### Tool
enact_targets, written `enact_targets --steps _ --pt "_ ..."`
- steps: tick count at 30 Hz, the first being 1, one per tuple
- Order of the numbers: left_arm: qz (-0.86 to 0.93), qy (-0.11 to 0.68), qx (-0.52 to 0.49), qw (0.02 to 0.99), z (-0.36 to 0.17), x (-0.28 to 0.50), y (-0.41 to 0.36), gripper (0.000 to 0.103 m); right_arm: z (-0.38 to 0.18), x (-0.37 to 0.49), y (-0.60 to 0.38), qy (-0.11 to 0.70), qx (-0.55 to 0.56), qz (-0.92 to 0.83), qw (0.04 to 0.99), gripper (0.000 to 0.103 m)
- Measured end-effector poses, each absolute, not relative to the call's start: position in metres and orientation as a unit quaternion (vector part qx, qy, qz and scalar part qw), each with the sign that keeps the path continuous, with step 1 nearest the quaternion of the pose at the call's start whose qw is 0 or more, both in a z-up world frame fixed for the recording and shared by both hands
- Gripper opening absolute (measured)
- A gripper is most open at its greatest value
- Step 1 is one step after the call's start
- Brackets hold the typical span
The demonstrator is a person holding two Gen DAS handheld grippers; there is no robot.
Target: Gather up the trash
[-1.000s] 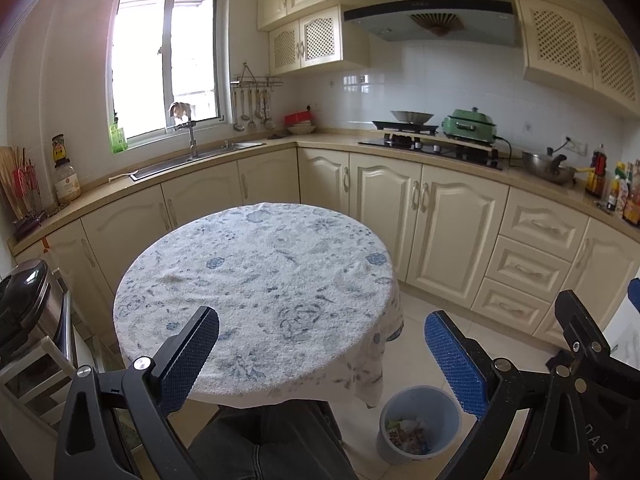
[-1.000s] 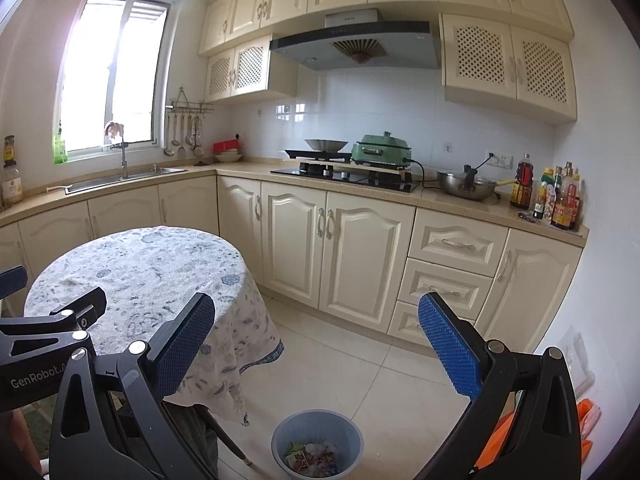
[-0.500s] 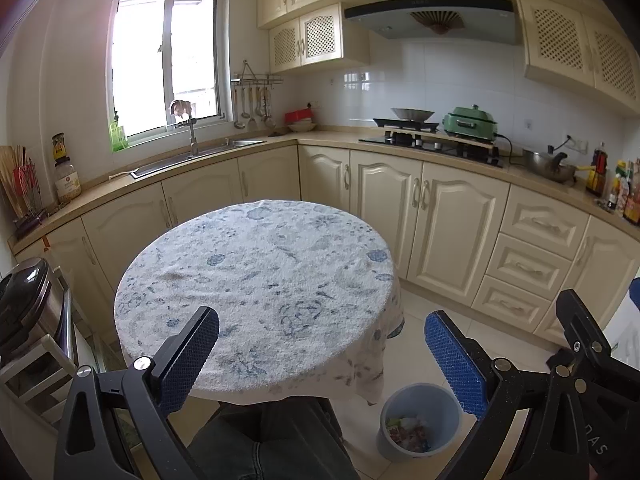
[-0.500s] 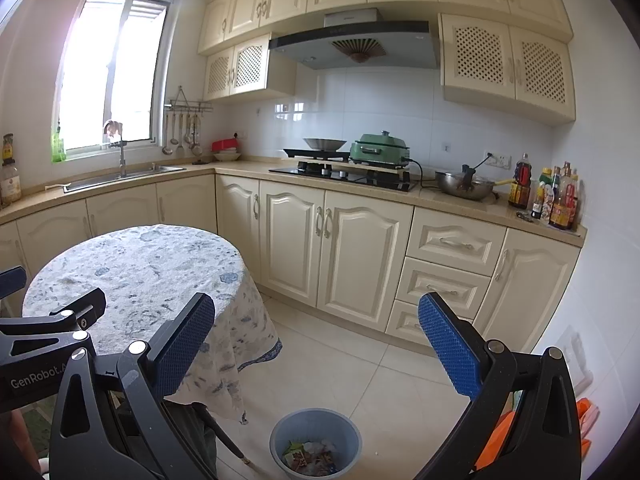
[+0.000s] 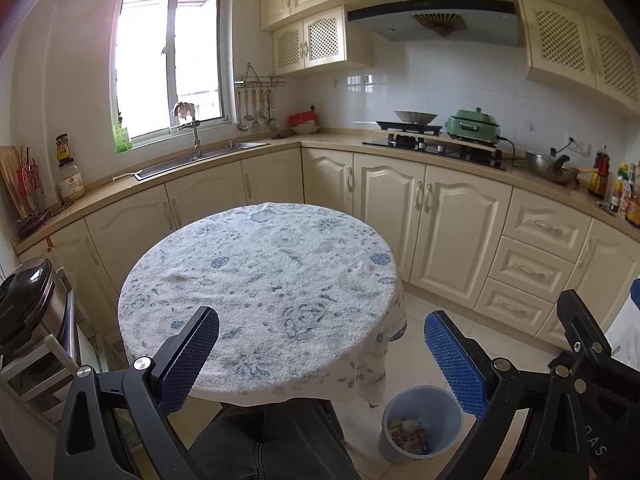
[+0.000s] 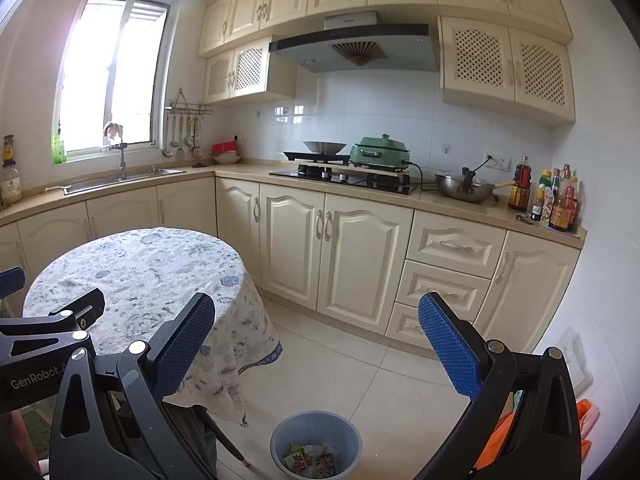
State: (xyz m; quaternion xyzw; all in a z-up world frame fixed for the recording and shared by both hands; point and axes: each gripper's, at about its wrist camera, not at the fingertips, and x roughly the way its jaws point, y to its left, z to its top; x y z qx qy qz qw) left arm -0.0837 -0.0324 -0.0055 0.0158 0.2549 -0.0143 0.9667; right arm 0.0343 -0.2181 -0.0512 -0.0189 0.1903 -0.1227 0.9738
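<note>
A small blue-grey bin point(image 5: 420, 424) holding mixed wrappers and scraps stands on the tiled floor to the right of a round table point(image 5: 260, 280) with a blue-flowered cloth; it also shows in the right wrist view point(image 6: 316, 446). No loose trash shows on the cloth. My left gripper point(image 5: 320, 360) is open and empty, held above the table's near edge. My right gripper point(image 6: 316, 348) is open and empty, held above the floor over the bin. The left gripper's body point(image 6: 48, 340) shows at the left of the right wrist view.
Cream cabinets and counter point(image 6: 340, 216) wrap the far and right sides, with sink point(image 5: 200, 160), hob and green cooker point(image 6: 380, 152), a metal bowl, and bottles point(image 6: 552, 200). A dark appliance on a rack point(image 5: 24, 312) stands left. An orange bag point(image 6: 584, 420) lies lower right.
Both views have shifted slightly: the table and the bin sit a little lower in frame than a second ago. Both grippers stay open and empty.
</note>
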Motion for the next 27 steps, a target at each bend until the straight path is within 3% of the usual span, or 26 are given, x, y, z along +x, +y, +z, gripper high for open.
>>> enact_targets --steps 27 --pt "-0.015 0.259 0.014 0.966 -0.0043 -0.0831 -0.0311 0.101 -0.0514 0.034 -0.219 0.194 -0.021 -0.123 0.973 0.103"
